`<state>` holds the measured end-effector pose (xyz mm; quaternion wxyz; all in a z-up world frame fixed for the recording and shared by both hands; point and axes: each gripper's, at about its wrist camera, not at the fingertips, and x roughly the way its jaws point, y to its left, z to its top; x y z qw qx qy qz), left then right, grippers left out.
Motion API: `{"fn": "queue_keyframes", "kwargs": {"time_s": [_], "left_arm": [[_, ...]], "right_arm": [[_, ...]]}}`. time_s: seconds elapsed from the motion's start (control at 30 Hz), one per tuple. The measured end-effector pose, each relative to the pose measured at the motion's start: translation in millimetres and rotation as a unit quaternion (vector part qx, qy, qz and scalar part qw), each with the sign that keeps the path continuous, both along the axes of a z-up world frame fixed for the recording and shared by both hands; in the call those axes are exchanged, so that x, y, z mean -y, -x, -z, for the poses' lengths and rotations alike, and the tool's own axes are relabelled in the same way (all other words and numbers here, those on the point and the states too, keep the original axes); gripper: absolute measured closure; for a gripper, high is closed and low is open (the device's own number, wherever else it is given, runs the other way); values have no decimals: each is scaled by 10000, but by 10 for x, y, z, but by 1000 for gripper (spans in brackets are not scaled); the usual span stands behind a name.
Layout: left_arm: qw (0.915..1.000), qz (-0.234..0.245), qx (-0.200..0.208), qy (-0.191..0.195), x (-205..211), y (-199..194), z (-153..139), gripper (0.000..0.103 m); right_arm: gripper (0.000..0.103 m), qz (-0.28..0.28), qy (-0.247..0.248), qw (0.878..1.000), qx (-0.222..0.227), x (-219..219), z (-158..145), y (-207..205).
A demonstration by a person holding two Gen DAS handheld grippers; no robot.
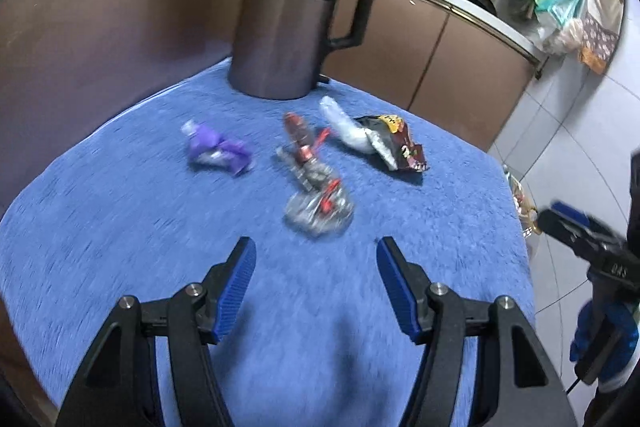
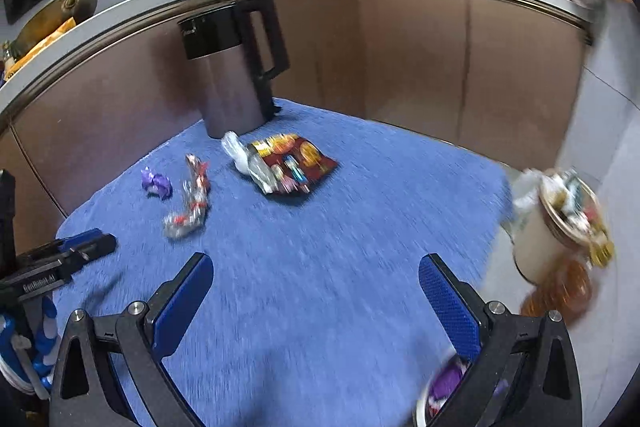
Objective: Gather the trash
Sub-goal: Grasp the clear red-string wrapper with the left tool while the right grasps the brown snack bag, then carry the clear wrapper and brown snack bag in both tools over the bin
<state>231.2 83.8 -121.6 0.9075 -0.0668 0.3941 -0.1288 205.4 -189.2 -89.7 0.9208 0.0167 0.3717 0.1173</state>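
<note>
Both grippers, left gripper (image 1: 316, 255) and right gripper (image 2: 316, 271), gape empty. Best lower the left squarely over the silver wrapper (image 1: 318, 207) just ahead, then clamp.

light: even indoor, soft shadows | blur: motion smear | edges: fisheye bend, dark corners

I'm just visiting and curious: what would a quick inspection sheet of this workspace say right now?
Surface: blue towel covers the table.
Job's things: purple wrapper, silver-red wrapper, dark snack bag with clear plastic beside it, all lying loose.
Clutter: steel jug standing upright.
Grippers: left gripper and right gripper open, both empty.
Cables: nothing seen.
Surroundings: brown cabinets, full waste bin beside the table.
</note>
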Motion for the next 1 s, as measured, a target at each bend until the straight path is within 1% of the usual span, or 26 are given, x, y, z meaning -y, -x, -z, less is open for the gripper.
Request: {"fn": "queue_keyframes", "kwargs": {"time_s": [0.2, 0.33, 0.43, 0.47, 0.53, 0.57, 0.6, 0.63, 0.67, 0.73, 0.8, 0.83, 0.9, 1.0], "left_arm": [[9996, 38, -183, -221, 251, -615, 194, 43], [9989, -47, -207, -412, 328, -860, 319, 43], [9989, -89, -257, -392, 344, -975, 418, 44], [9989, -95, -271, -375, 342, -994, 445, 48], [9989, -73, -351, -315, 343, -1028, 514, 52], [9989, -43, -399, -241, 336, -1037, 538, 56], [9990, -38, -381, -217, 332, -1039, 538, 57], [9991, -26, -365, -193, 326, -1035, 533, 61], [9991, -2, -373, -190, 332, -1035, 538, 64], [9991, 36, -366, -211, 359, -1021, 533, 69], [9991, 63, -352, -237, 381, -1016, 532, 72], [9991, 60, -348, -241, 387, -1012, 526, 73], [9991, 51, -338, -242, 388, -1002, 521, 76], [9991, 34, -291, -299, 450, -989, 521, 83]], "right_arm": [[1, -336, -65, 9994, -75, -254, 138, -737], [1, -476, -50, 9987, -152, -463, 291, -1177], [1, -565, -1, 9982, -178, -616, 406, -1469], [1, -556, -1, 9983, -196, -634, 443, -1539], [1, -541, -19, 9982, -250, -658, 514, -1672], [2, -520, -20, 9982, -296, -661, 564, -1738], [13, -496, -19, 9982, -321, -657, 598, -1777], [20, -467, -40, 9982, -376, -638, 648, -1819], [32, -458, -87, 9980, -430, -623, 677, -1841], [39, -426, -247, 9977, -463, -559, 712, -1841], [51, -385, -400, 9975, -431, -483, 695, -1819], [53, -379, -447, 9974, -424, -454, 690, -1810], [61, -362, -472, 9973, -433, -429, 689, -1780], [65, -325, -515, 9972, -434, -384, 664, -1683]]}}
